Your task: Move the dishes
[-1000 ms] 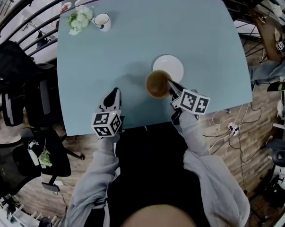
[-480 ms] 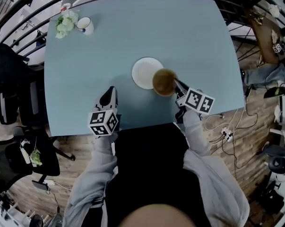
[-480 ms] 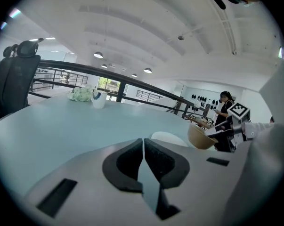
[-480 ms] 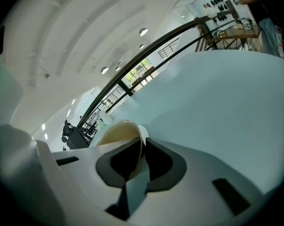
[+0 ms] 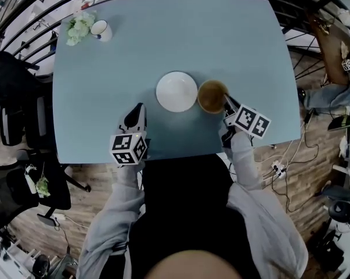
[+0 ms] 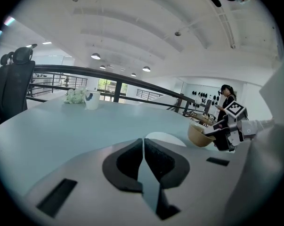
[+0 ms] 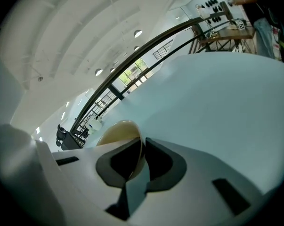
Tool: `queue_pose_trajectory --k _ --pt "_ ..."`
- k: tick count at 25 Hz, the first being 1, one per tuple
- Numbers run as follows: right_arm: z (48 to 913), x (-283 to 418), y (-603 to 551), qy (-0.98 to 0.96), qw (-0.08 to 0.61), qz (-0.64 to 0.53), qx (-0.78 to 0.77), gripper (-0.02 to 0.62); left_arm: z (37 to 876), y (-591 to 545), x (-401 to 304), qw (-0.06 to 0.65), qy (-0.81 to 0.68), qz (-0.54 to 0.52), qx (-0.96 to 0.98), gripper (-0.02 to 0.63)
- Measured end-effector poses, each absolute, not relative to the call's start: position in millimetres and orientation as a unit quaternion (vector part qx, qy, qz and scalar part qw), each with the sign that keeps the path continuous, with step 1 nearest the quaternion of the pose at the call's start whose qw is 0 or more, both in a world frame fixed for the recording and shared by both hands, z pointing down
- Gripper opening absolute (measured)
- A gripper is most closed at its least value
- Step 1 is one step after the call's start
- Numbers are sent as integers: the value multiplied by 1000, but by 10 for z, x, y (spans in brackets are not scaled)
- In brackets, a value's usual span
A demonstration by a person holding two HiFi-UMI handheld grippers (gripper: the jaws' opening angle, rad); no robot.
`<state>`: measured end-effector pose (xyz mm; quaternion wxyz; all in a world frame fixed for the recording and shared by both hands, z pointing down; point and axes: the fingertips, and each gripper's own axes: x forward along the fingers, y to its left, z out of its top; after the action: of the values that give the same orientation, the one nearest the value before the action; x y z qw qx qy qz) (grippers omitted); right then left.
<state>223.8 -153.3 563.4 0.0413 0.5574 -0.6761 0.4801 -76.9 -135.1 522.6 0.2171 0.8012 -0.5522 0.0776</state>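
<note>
A brown bowl is just right of a white plate on the light blue table. My right gripper is shut on the bowl's near rim. In the right gripper view the rim of the bowl is pinched between the jaws of the right gripper. My left gripper is to the plate's near left, shut and holding nothing. The left gripper view shows its own jaws closed together, with the plate, the bowl and the right gripper beyond.
A white mug and a bunch of white flowers sit at the table's far left corner. A black railing runs behind the table. Black office chairs stand at the left. Cables lie on the floor at the right.
The right gripper has carried the bowl to the right, from over the plate's near edge to beside the plate's right side. The left gripper has moved right, closer to the plate.
</note>
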Motion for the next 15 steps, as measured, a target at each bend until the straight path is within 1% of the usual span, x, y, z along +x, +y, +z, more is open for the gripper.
queue_pose_trajectory --k 4,15 --pt "5704 2318 -1597 -673 61 479 560 41 5277 -1361 -722 224 -557 81 796 25" --pt "5810 2464 -1717 -654 83 483 576 48 5370 -1404 -707 237 -563 86 787 26"
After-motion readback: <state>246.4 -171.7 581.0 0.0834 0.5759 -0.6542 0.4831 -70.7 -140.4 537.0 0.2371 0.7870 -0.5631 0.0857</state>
